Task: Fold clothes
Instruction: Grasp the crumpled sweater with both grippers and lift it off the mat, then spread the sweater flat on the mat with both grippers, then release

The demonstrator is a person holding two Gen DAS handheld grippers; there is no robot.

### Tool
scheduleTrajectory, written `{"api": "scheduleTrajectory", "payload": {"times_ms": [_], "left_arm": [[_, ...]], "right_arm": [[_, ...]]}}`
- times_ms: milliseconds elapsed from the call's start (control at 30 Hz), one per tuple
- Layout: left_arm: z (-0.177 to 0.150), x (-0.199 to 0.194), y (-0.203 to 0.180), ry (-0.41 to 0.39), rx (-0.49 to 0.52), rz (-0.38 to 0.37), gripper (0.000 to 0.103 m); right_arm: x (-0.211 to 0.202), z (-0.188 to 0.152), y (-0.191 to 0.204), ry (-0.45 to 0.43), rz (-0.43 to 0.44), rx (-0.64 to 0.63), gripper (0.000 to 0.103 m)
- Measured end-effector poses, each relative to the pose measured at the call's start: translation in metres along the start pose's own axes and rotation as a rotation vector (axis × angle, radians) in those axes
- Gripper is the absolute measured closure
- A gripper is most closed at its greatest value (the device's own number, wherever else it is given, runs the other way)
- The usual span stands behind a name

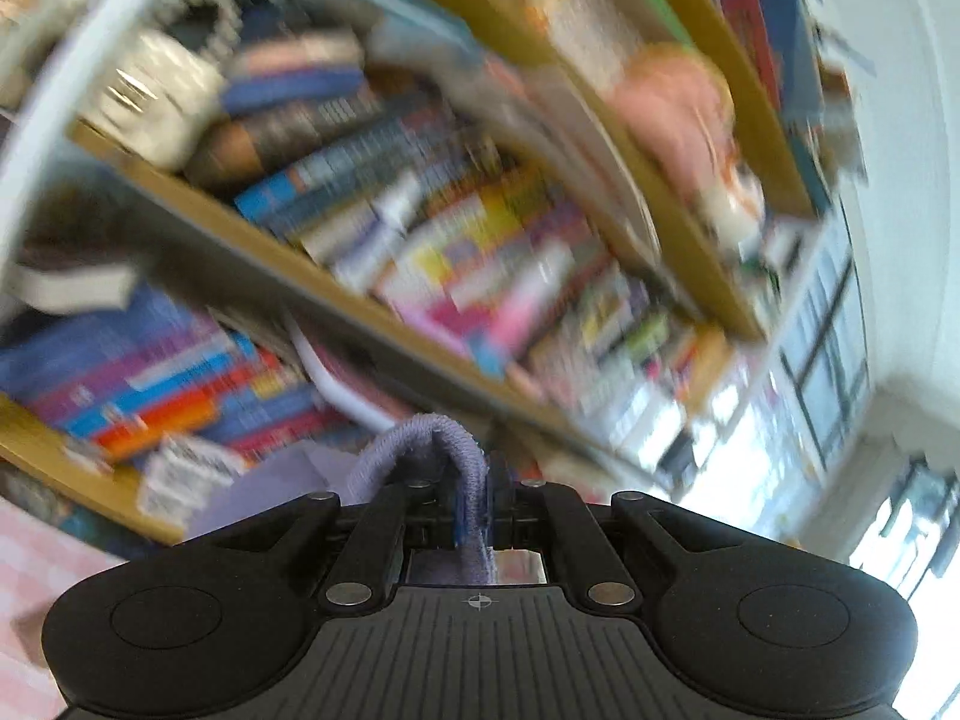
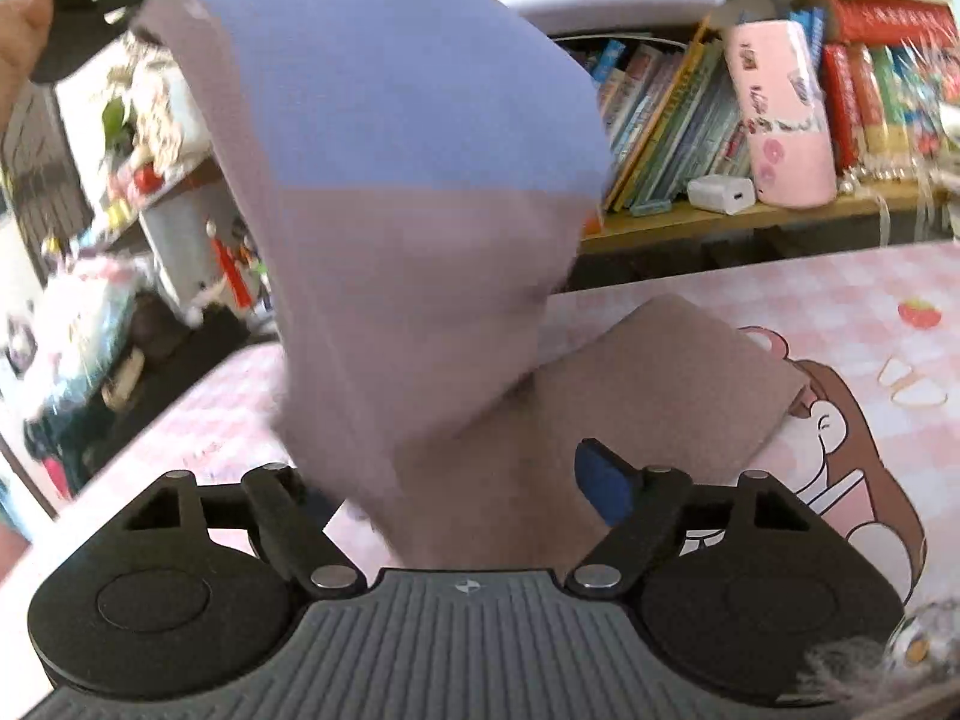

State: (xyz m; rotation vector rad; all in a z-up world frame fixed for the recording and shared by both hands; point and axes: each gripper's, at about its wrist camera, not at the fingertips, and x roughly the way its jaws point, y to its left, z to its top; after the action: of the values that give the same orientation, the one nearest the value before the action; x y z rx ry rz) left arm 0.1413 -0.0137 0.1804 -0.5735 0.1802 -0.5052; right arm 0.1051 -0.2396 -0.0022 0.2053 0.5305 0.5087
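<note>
A lavender and mauve garment (image 2: 390, 150) hangs in the right wrist view, pulled up toward the top left. Its lower part (image 2: 660, 372) lies on the pink chequered table (image 2: 852, 300). My right gripper (image 2: 468, 492) stands low over the table with its jaws wide and the cloth running between them. Its blue right pad (image 2: 606, 486) shows, while the left pad is hidden behind the cloth. In the blurred left wrist view my left gripper (image 1: 474, 498) is shut on a ribbed lavender edge of the garment (image 1: 420, 438), held high and level. A hand (image 2: 18, 36) shows at the top left.
Bookshelves packed with books (image 1: 420, 240) stand behind the table (image 2: 672, 102). On one shelf are a pink box (image 2: 780, 114) and a white charger (image 2: 720, 192). A fluffy grey thing (image 2: 900, 654) lies at the lower right. Clutter fills the floor at left (image 2: 90, 312).
</note>
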Motion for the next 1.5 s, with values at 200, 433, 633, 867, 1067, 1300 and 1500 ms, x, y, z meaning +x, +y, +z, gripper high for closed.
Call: {"api": "scheduleTrajectory", "payload": {"times_ms": [200,433,633,867,1067,1300,1500], "left_arm": [[0.013,-0.051,0.025,-0.090,-0.036,0.057,0.098],[0.000,-0.134,0.051,-0.165,-0.076,0.079,0.099],[0.008,-0.223,0.011,-0.333,0.059,-0.045,0.098],[0.020,-0.279,-0.028,-0.605,0.166,-0.149,0.098],[0.018,-0.233,0.016,-0.429,0.042,0.011,0.097],[-0.051,-0.094,0.156,0.165,-0.182,0.415,0.094],[-0.073,-0.070,0.163,0.189,-0.135,0.460,0.090]], "right_arm": [[0.004,-0.004,-0.001,-0.001,-0.021,-0.045,0.096],[-0.054,0.016,-0.018,-0.322,-0.092,0.004,0.097],[-0.146,0.029,0.021,-0.682,-0.073,-0.147,0.097],[-0.245,0.048,0.060,-1.072,0.066,-0.239,0.096],[-0.224,0.082,0.054,-0.947,0.025,-0.246,0.096],[-0.053,0.067,-0.017,-0.268,-0.225,-0.213,0.089],[0.007,0.042,-0.065,-0.021,-0.289,-0.140,0.073]]}}
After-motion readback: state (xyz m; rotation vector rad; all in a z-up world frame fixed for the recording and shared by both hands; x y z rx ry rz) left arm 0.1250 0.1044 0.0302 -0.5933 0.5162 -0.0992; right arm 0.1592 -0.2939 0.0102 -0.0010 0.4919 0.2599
